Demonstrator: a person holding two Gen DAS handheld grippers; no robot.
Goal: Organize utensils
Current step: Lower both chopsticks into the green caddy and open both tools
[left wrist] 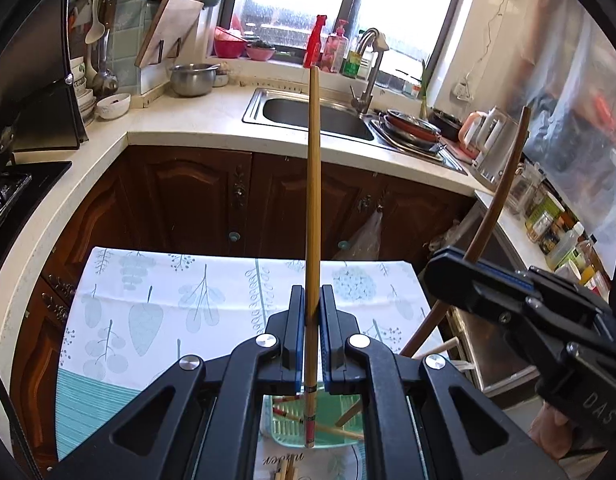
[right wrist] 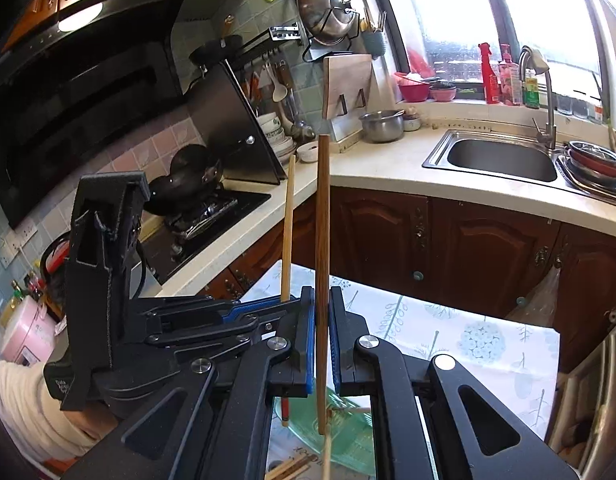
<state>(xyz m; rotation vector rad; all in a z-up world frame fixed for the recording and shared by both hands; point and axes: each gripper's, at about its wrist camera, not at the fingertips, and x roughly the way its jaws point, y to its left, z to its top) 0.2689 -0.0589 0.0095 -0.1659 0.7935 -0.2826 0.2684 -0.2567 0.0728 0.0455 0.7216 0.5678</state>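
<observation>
Your daylight pours through the far window, blown out white; fisheye edges bend and darken, centre stays sharp.

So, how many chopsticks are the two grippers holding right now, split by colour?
Light bamboo chopstick with red-banded end, in the left gripper: 1
Dark brown wooden chopstick, in the right gripper: 1
Total held: 2
</observation>
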